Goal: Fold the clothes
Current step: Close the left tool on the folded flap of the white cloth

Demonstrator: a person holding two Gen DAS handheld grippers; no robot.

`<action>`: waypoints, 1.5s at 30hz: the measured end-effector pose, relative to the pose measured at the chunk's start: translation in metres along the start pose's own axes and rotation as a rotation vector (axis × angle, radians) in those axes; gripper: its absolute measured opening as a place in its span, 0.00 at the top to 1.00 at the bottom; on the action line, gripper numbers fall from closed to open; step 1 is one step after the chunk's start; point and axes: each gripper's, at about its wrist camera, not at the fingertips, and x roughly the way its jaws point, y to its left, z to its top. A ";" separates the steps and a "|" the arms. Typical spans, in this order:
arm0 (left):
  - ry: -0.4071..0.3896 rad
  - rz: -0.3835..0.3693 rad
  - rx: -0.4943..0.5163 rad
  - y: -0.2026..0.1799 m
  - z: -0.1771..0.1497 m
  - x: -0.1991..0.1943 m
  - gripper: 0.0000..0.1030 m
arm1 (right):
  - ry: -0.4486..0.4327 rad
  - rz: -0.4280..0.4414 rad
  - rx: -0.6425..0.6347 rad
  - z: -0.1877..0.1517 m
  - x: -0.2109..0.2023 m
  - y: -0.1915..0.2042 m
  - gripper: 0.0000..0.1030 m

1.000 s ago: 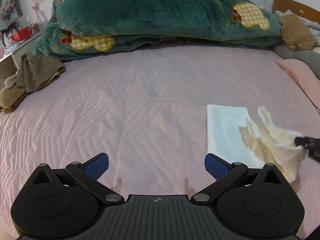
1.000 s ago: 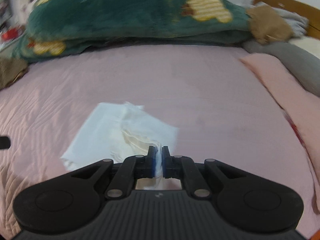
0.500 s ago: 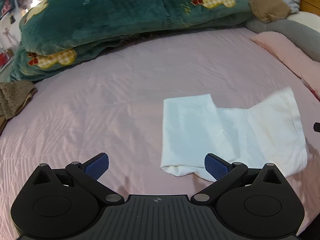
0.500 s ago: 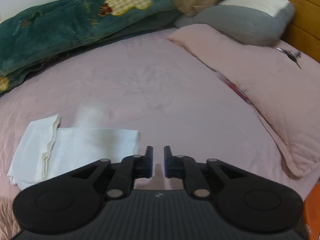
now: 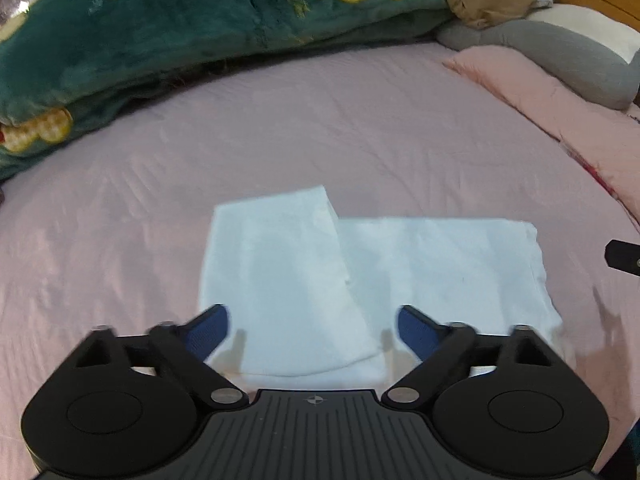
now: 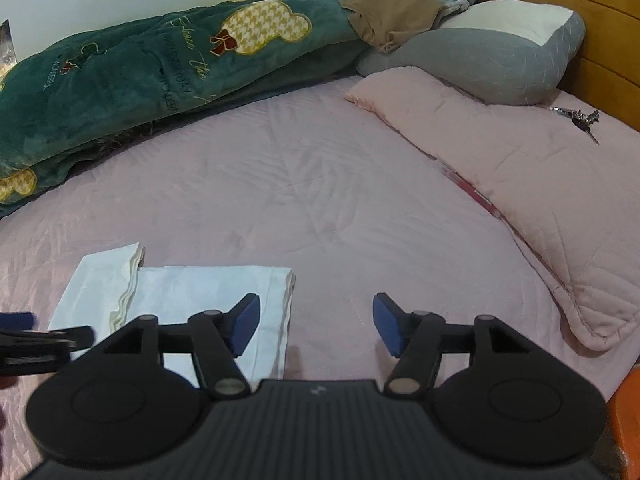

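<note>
Left wrist view: the left gripper (image 5: 312,330) points down at a white garment (image 5: 360,280) lying flat on the pink quilted bed (image 5: 280,140). Its jaws are closing, but the blue pads (image 5: 208,332) do not yet press on anything; the folded left part of the garment lies between and just ahead of them, its near edge under the gripper body. The rest of the garment spreads to the right of the gripper, its far end near a black part of the right gripper at the picture's right edge. Beyond the gripper, across the bed, lies a dark green blanket (image 5: 200,32) with yellow checked patches.

Right wrist view: the right gripper (image 6: 316,322) is released and its jaws are opening, with bare bed between the pads. The garment (image 6: 180,304) lies to its left, its right edge just under the left pad (image 6: 244,322). Further left, the left gripper shows as a blurred black shape over the garment. Ahead and to the right lie a pink pillow (image 6: 520,184), a grey pillow (image 6: 480,60) and a bunch of keys (image 6: 580,118).
</note>
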 end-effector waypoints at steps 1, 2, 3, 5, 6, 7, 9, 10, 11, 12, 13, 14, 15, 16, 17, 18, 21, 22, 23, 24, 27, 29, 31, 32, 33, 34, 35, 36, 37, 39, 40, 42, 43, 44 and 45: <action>0.005 -0.013 -0.005 -0.002 -0.002 0.003 0.21 | 0.002 0.004 0.003 0.000 0.001 -0.002 0.37; 0.006 -0.022 -0.004 -0.003 -0.002 0.005 0.21 | 0.005 0.007 0.005 0.000 0.002 -0.003 0.37; 0.005 -0.028 0.001 -0.005 -0.002 0.007 0.20 | 0.006 0.009 0.005 -0.001 0.004 -0.004 0.36; 0.010 -0.026 0.000 -0.008 0.000 0.012 0.20 | 0.014 0.019 0.000 -0.001 0.008 -0.004 0.35; 0.014 -0.023 -0.001 -0.009 0.002 0.014 0.20 | 0.019 0.028 -0.003 -0.001 0.010 -0.003 0.35; 0.020 -0.022 -0.007 -0.009 0.003 0.017 0.20 | 0.026 0.041 -0.006 -0.001 0.014 0.000 0.35; 0.023 -0.028 -0.016 -0.011 0.006 0.022 0.21 | 0.033 0.069 -0.019 -0.001 0.019 0.006 0.35; 0.020 -0.030 -0.016 -0.012 0.007 0.023 0.21 | 0.034 0.081 -0.025 -0.002 0.021 0.010 0.35; 0.020 -0.029 -0.013 -0.013 0.008 0.025 0.22 | 0.035 0.092 -0.030 -0.002 0.022 0.013 0.35; 0.022 -0.026 -0.010 -0.013 0.009 0.028 0.27 | 0.037 0.098 -0.032 -0.002 0.023 0.015 0.35; 0.028 -0.026 -0.011 -0.013 0.009 0.031 0.34 | 0.039 0.102 -0.034 -0.002 0.025 0.016 0.35; 0.037 -0.028 -0.014 -0.013 0.008 0.034 0.38 | 0.042 0.103 -0.036 -0.002 0.026 0.017 0.35; 0.048 -0.028 -0.016 -0.012 0.008 0.037 0.47 | 0.045 0.105 -0.038 -0.002 0.028 0.018 0.35; 0.059 -0.028 -0.018 -0.012 0.007 0.040 0.52 | 0.048 0.110 -0.043 -0.002 0.030 0.020 0.35; 0.063 -0.029 -0.022 -0.011 0.007 0.041 0.52 | 0.052 0.117 -0.047 -0.002 0.032 0.022 0.35; 0.063 -0.029 -0.024 -0.010 0.006 0.042 0.53 | 0.055 0.124 -0.050 -0.002 0.033 0.024 0.36; 0.066 -0.035 -0.034 -0.008 0.006 0.043 0.53 | 0.065 0.138 -0.060 -0.002 0.037 0.030 0.36; 0.068 -0.037 -0.039 -0.007 0.006 0.044 0.53 | 0.068 0.140 -0.062 -0.002 0.037 0.031 0.36; 0.069 -0.040 -0.042 -0.007 0.006 0.044 0.55 | 0.069 0.138 -0.061 -0.003 0.038 0.031 0.36; 0.069 -0.044 -0.043 -0.007 0.006 0.044 0.58 | 0.070 0.136 -0.061 -0.003 0.038 0.032 0.36; 0.070 -0.050 -0.044 -0.007 0.006 0.044 0.65 | 0.072 0.129 -0.060 -0.003 0.038 0.031 0.36; 0.070 -0.052 -0.044 -0.008 0.006 0.045 0.67 | 0.072 0.128 -0.059 -0.003 0.038 0.032 0.36; 0.070 -0.053 -0.043 -0.008 0.006 0.045 0.74 | 0.071 0.128 -0.060 -0.003 0.038 0.033 0.36; 0.070 -0.054 -0.043 -0.008 0.006 0.045 0.75 | 0.070 0.127 -0.063 -0.004 0.037 0.033 0.36; 0.070 -0.055 -0.043 -0.008 0.006 0.045 0.75 | 0.068 0.127 -0.063 -0.004 0.037 0.033 0.36; 0.070 -0.056 -0.043 -0.008 0.006 0.045 0.75 | 0.065 0.129 -0.060 -0.004 0.037 0.032 0.35; 0.070 -0.057 -0.043 -0.008 0.006 0.045 0.75 | 0.062 0.133 -0.054 -0.004 0.036 0.032 0.35; 0.070 -0.057 -0.043 -0.008 0.006 0.045 0.75 | 0.055 0.146 -0.041 -0.004 0.035 0.030 0.35; 0.071 -0.057 -0.043 -0.008 0.007 0.044 0.75 | 0.050 0.161 -0.026 -0.004 0.034 0.028 0.31; 0.070 -0.058 -0.045 -0.008 0.007 0.044 0.75 | 0.059 0.208 0.011 -0.004 0.031 0.024 0.21; 0.070 -0.058 -0.046 -0.008 0.007 0.044 0.75 | 0.067 0.227 0.019 -0.004 0.030 0.023 0.16; 0.068 -0.056 -0.046 -0.009 0.007 0.043 0.76 | 0.073 0.241 0.014 -0.005 0.028 0.024 0.12; 0.066 -0.055 -0.046 -0.009 0.007 0.043 0.80 | 0.076 0.248 0.012 -0.005 0.027 0.024 0.11; 0.063 -0.054 -0.047 -0.008 0.007 0.043 0.83 | 0.080 0.248 0.008 -0.005 0.027 0.024 0.11; 0.061 -0.056 -0.049 -0.008 0.007 0.042 0.87 | 0.083 0.221 -0.001 -0.005 0.026 0.026 0.10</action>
